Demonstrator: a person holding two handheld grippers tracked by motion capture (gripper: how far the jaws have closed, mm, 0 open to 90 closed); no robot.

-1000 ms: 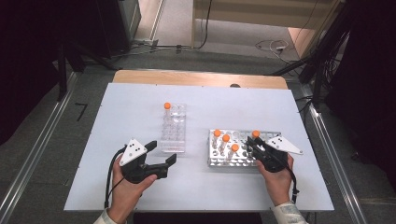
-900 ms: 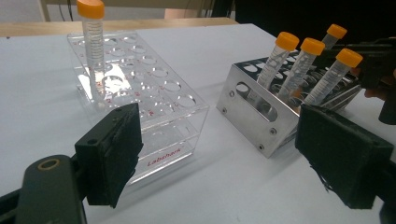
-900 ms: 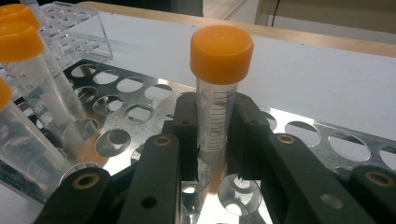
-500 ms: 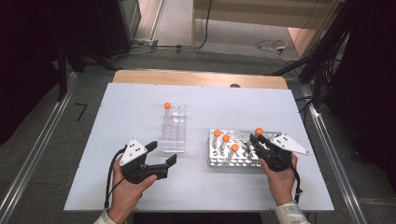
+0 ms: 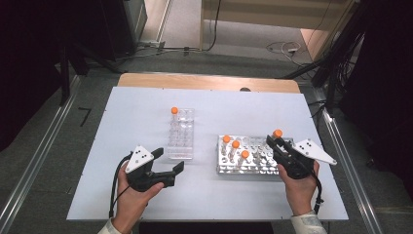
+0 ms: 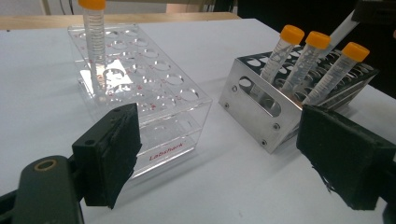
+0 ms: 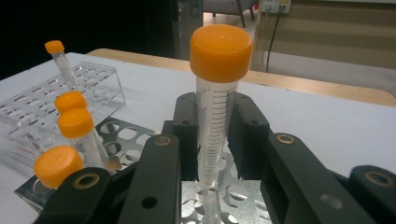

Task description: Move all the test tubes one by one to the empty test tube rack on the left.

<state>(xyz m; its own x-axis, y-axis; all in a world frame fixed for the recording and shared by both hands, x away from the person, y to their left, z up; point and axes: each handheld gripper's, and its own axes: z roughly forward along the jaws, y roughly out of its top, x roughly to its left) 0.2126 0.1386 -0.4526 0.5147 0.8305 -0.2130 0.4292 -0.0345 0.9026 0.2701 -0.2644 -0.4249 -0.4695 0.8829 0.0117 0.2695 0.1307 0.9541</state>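
Note:
My right gripper (image 5: 278,144) (image 7: 214,140) is shut on a clear tube with an orange cap (image 5: 277,133) (image 7: 215,93), holding it upright just above the right end of the metal rack (image 5: 243,168) (image 7: 121,133). Three more orange-capped tubes (image 5: 235,146) (image 6: 308,56) lean in that rack's left part. A clear plastic rack (image 5: 180,136) (image 6: 154,93) stands to its left with one capped tube (image 5: 174,112) (image 6: 95,42) at its far corner. My left gripper (image 5: 168,161) (image 6: 229,158) rests open on the table in front of the clear rack, with nothing between its pads.
The racks stand side by side on a white tabletop (image 5: 146,117) with a wooden strip (image 5: 204,82) along its far edge. Metal rails (image 5: 39,161) run beside the table on the floor. Cables (image 5: 287,48) lie beyond the far edge.
My right gripper has risen with the tube, drawing it up out of the metal rack. The left gripper has stayed where it was.

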